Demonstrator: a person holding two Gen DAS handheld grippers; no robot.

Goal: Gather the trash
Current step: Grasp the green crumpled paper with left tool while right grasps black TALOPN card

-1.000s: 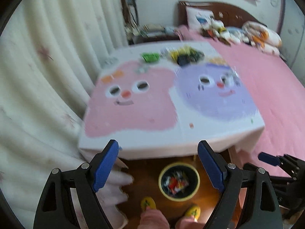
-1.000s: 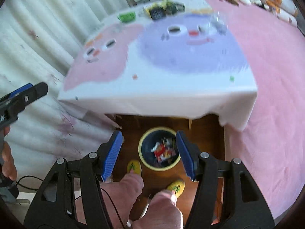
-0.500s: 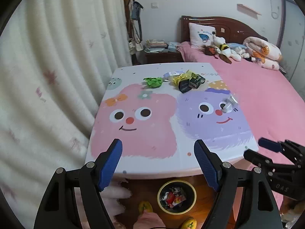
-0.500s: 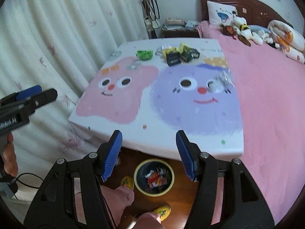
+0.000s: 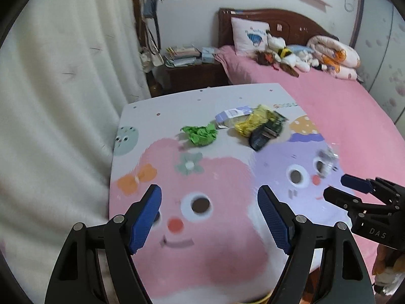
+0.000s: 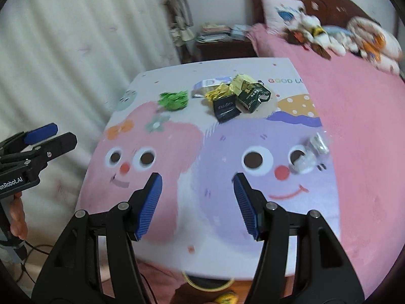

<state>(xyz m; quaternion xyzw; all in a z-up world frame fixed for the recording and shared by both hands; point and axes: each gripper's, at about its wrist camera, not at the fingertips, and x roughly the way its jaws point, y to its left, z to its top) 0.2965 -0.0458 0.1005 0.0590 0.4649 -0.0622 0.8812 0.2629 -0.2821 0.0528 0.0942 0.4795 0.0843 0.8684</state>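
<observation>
Nearest, the left tool [image 5: 209,217] hangs over the pink cartoon face printed on the bench [image 5: 207,273], its jaws spread wide and having just narrowed a little, with nothing between them. The right tool [image 6: 197,202] hangs over the seam between the pink and purple faces, jaws parted and released, also empty. Each tool shows at the edge of the other's view, well apart from it.

Under the bench's near edge, in the right wrist view, the yellow rim of a bin [image 6: 207,285] peeks out on the wooden floor.

The bench top is white with the two faces, and most of it lies bare. The trash sits toward the far side: a clear wrapper [image 6: 312,152] on the purple face's eye, then a crumpled green wrapper [image 5: 201,134], a dark packet [image 6: 226,108], a yellow wrapper [image 5: 253,122], a dark green packet [image 6: 253,92] and a white-and-blue packet [image 5: 231,114], the last four bunched together and touching.

A pale curtain [image 5: 58,116] runs close along the bench's left edge. A bed [image 5: 349,116] with a pink cover meets the right edge. Beyond the far edge stand a nightstand [image 5: 192,76] stacked with books, a coat rack [image 5: 141,20], and the bed's pillow [image 5: 249,35] and soft toys [image 5: 283,53].
</observation>
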